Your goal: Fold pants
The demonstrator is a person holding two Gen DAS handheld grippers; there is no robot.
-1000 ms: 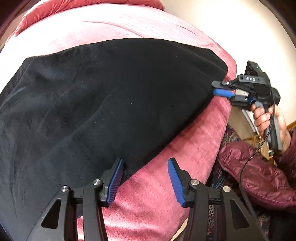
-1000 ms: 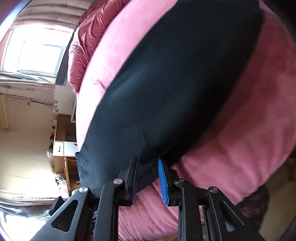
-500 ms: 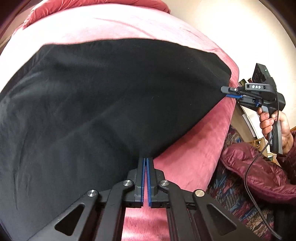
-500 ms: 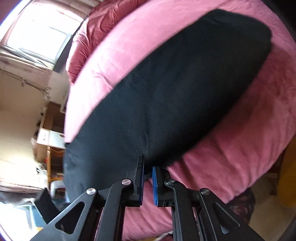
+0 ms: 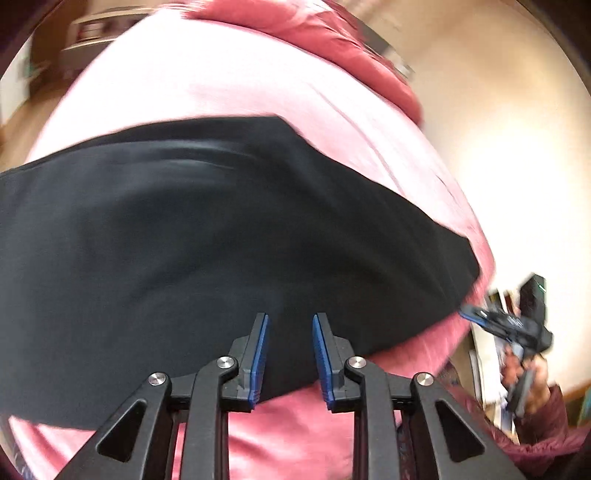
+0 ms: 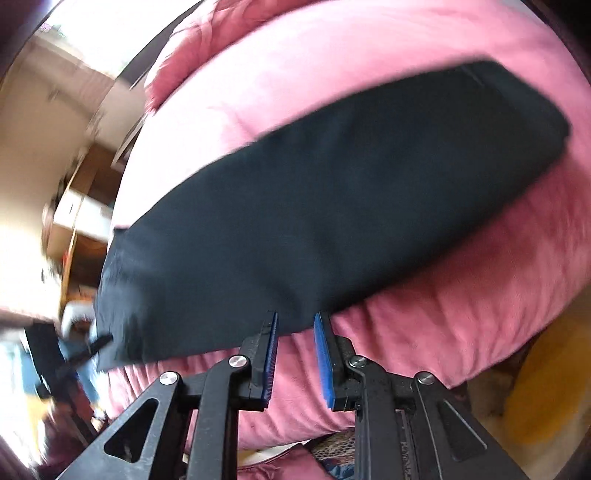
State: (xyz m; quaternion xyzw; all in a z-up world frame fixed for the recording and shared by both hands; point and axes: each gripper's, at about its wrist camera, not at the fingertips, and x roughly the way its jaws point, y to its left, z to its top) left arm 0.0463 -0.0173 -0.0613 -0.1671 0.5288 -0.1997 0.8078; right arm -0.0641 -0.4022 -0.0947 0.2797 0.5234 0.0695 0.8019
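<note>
The black pants (image 5: pixel 221 236) lie flat as a long folded band across the pink blanket (image 5: pixel 229 88). My left gripper (image 5: pixel 290 317) hovers over their near edge. Its jaws are opening, black cloth shows in the gap, and the pads do not press it. In the right wrist view the pants (image 6: pixel 332 206) stretch from the lower left to the upper right. My right gripper (image 6: pixel 296 315) sits at their near edge, its jaws also opening and pinching nothing. In the blurred left wrist view the right gripper (image 5: pixel 471 314) stands just off the pants' right end, held by a hand (image 5: pixel 532 384).
A red quilt (image 5: pixel 332 33) is bunched at the bed's far end, with a pale wall (image 5: pixel 498 129) to the right. The person's maroon sleeve (image 5: pixel 543 439) is at the lower right. Wooden furniture (image 6: pixel 77 206) stands left of the bed, and something yellow (image 6: pixel 546 384) lies on the floor.
Half a second ago both grippers were pinched shut on the pants' near edge. Now both jaws have parted and let the cloth go, and both views have rolled and shifted.
</note>
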